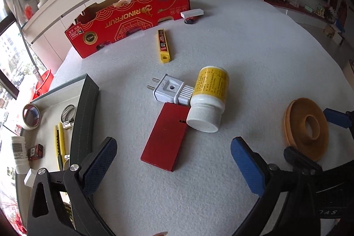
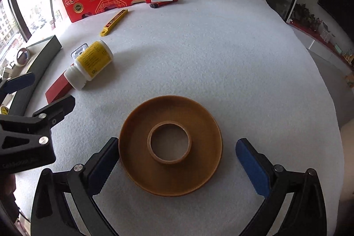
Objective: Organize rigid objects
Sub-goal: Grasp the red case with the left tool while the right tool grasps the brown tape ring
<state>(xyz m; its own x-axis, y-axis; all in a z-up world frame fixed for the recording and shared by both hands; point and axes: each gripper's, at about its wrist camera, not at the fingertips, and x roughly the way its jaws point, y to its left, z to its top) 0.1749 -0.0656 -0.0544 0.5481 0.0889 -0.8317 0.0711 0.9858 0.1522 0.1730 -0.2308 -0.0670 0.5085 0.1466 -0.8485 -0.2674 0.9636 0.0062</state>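
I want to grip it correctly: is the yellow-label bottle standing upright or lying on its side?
Lying on its side. The bottle rests lengthwise on the table, its white cap pointing sideways, over the red box.

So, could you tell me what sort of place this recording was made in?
Probably a room in a flat or small office, high up: big windows look onto tower blocks, white cabinets line the wall, and a cloth-covered table holds household odds and ends.
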